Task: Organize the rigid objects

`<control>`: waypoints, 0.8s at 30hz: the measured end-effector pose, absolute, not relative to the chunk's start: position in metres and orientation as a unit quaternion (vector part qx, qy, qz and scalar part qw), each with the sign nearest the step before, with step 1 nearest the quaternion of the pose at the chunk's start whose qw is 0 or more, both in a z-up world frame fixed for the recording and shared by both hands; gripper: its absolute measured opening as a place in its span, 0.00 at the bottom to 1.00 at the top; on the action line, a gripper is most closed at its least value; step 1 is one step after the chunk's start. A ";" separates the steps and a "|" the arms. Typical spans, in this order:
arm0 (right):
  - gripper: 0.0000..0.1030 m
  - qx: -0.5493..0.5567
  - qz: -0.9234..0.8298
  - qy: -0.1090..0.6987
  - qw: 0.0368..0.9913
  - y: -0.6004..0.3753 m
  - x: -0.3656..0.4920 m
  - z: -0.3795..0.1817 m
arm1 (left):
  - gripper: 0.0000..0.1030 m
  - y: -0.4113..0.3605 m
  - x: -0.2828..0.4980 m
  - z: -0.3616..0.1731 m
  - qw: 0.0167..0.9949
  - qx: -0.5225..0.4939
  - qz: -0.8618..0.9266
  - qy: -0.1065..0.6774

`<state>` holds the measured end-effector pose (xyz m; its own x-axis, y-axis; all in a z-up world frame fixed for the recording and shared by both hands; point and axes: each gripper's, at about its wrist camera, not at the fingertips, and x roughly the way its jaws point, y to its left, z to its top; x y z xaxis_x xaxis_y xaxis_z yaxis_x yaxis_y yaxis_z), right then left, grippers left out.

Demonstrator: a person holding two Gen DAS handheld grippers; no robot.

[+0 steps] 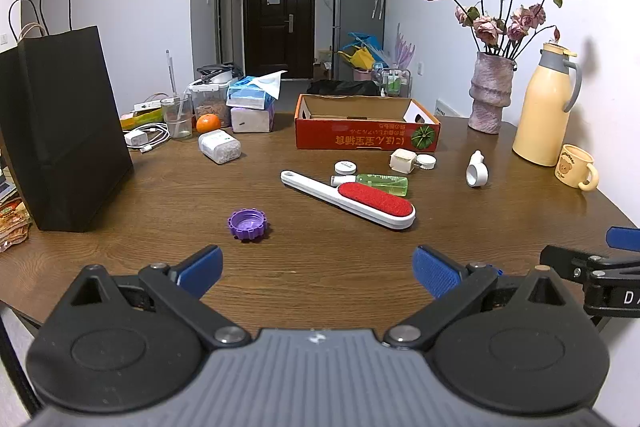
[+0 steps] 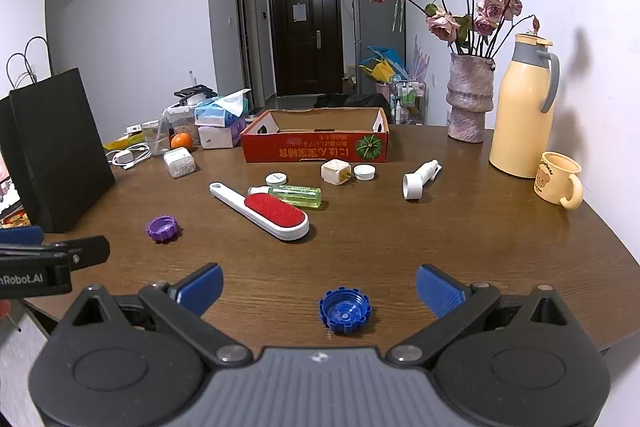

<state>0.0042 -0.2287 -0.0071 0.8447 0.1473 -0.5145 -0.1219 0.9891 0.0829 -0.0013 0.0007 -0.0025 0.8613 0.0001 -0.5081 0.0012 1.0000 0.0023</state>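
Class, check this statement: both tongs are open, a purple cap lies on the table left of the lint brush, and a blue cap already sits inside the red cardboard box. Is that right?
Not quite. The blue cap is not in the red cardboard box; it lies on the table between the open right tongs, as the right wrist view shows. The rest holds: left tongs open, purple cap left of the lint brush.

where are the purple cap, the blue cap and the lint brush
purple cap (image 1: 248, 224): left wrist view, on its open inside.
blue cap (image 2: 345, 310): right wrist view, on its hollow middle.
lint brush (image 1: 375, 204): left wrist view, on the red pad.
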 end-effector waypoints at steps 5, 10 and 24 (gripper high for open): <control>1.00 0.023 0.070 0.270 0.960 -0.229 0.005 -0.006 | 1.00 0.001 -0.003 -0.002 0.965 0.000 0.000 0.263; 1.00 0.023 0.070 0.271 0.960 -0.229 0.005 -0.006 | 1.00 0.001 -0.003 -0.002 0.965 0.000 -0.001 0.263; 1.00 0.022 0.070 0.272 0.959 -0.226 0.004 -0.019 | 1.00 0.000 -0.003 0.000 0.965 0.000 -0.001 0.260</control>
<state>0.0036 -0.2257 -0.0187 0.8421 0.1467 -0.5189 -0.1227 0.9892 0.0805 -0.0033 -0.0002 0.0001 0.8643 -0.0016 -0.5030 0.0021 1.0000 0.0004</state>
